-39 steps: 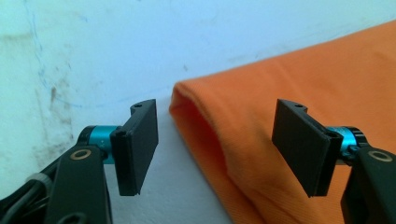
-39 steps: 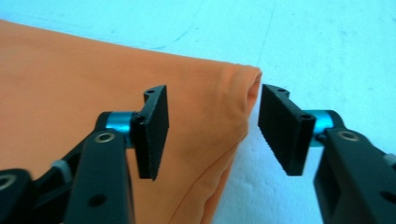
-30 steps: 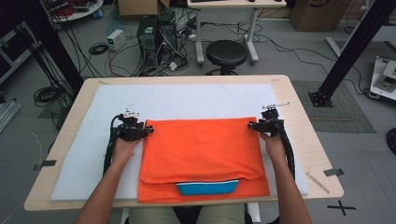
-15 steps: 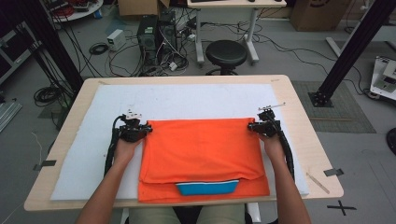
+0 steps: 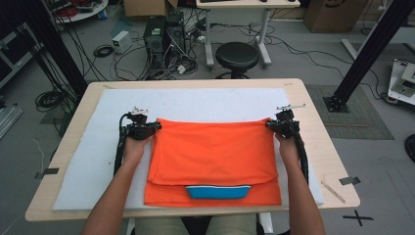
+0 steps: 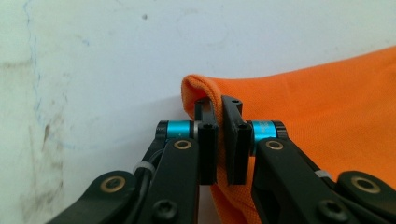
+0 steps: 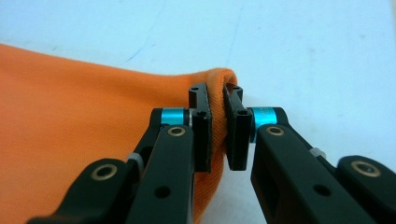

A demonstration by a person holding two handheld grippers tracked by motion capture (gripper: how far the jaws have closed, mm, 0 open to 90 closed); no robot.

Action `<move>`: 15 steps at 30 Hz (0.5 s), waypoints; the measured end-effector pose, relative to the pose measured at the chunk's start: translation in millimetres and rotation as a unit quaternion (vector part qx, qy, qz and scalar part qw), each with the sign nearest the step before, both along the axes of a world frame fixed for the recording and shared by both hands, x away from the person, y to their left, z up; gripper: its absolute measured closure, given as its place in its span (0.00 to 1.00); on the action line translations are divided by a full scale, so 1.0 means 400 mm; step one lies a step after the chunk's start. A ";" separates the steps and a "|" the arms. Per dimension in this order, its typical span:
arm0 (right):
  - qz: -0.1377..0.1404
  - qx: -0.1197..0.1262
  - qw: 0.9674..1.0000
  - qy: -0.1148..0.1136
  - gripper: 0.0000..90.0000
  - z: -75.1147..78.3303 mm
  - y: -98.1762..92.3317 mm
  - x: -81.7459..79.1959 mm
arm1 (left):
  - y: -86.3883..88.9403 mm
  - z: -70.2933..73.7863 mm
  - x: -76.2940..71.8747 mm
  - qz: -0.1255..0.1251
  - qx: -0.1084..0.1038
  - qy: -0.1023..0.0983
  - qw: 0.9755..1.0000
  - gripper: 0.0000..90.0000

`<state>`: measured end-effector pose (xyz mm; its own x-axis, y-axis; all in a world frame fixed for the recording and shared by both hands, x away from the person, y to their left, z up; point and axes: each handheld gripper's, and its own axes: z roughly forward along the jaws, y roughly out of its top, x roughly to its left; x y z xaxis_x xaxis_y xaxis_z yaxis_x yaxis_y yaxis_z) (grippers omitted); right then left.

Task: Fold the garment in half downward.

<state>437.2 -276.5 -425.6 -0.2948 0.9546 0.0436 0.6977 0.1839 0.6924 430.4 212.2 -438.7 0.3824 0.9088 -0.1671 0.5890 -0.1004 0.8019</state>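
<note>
Each claw, left and right, having just been closing, is clamped on a far corner of the folded orange knit-cotton shirt, likely to fold it evenly, with bare white padded worktop open beyond both claws.
</note>
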 end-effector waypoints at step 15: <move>-0.006 0.054 0.996 0.070 0.54 -0.037 -0.015 0.021 | 0.000 -0.031 0.025 0.006 -0.006 0.028 1.000 0.94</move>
<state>445.4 -282.6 -440.2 -0.2670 0.9456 0.1860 0.7904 0.1044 0.6037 440.5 212.1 -451.2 0.3610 0.9112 -0.1983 0.6334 -0.0835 0.7693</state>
